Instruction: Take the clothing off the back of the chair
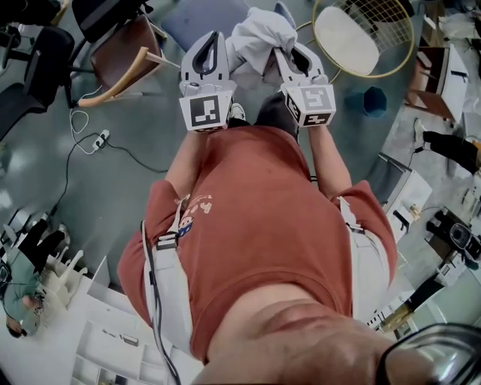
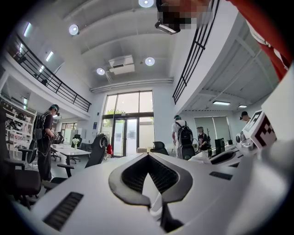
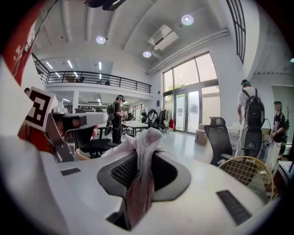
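1. Left gripper (image 1: 213, 46): clenched. In the left gripper view its jaws (image 2: 149, 183) are nearly together, with a thin strip of the white clothing (image 2: 152, 195) pinched between the dark pads.
2. Right gripper (image 1: 284, 59): also clenched on the clothing. In the right gripper view a thick fold of it (image 3: 143, 151) runs down between the jaws (image 3: 142, 172) and bunches above them.
3. Clothing (image 1: 261, 34): a crumpled white bundle spanning the two grippers' tips, held out in front of the person in the red shirt (image 1: 263, 225). It's clear of the floor (image 1: 120, 195).
4. Grippers are side by side, close together, and both point away from the person. Each marker cube faces the head camera, left (image 1: 204, 111) and right (image 1: 316, 105).
5. Chair with wooden armrests (image 1: 124, 56): left of the left gripper in the head view, apart from the clothing. Nothing is draped on the part that shows.
6. A grey-blue surface (image 1: 199, 19) sits right behind the bundle. Can't tell whether the cloth touches it.
7. Round wire chair with a white seat (image 1: 359, 36): right of the right gripper, not touching the cloth.
8. Floor at left: power strip with cable (image 1: 99, 139).
9. Background, right gripper view: black office chair (image 3: 218, 135) and a person with a backpack (image 3: 249, 112).
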A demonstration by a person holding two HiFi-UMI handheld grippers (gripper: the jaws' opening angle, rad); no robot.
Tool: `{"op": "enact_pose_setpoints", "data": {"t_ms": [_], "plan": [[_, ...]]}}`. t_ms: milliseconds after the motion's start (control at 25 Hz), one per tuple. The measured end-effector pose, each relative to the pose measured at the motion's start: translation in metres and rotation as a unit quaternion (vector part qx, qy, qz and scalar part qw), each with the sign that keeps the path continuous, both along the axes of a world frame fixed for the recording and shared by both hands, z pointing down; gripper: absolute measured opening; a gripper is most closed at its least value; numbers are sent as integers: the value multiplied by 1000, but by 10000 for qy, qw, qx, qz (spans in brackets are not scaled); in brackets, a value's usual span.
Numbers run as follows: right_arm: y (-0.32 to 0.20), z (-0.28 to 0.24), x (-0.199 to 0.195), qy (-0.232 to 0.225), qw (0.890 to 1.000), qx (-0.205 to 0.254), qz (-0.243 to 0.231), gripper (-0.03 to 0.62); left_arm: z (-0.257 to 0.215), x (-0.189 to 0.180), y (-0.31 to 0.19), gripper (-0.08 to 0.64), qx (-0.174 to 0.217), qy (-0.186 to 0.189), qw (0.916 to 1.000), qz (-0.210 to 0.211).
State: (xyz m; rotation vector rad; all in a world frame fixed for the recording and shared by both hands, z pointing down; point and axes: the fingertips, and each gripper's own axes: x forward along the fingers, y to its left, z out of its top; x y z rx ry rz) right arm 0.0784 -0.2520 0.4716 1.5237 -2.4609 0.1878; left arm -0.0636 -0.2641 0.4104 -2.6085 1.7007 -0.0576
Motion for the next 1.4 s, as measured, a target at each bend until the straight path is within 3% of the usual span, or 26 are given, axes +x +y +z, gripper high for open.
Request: {"op": "enact_pose_setpoints", "data": {"t_ms": [200,400,1040,1400], "plan": [[7,-45,11,-113,9986,446,280,87,-24,-2,1,14,198,79,9997,95],[14,-79,25,-165,9954,783,518,87,-56,2,-2,14,520,538,9971,127],[69,-183,76,-497,9773,1820,961,89,-120,16,39,14,895,632,9940,-1],[126,-194,114,-551,9704,1930,1345,89,-136,36,92,14,895,497,9947,-78]]}}
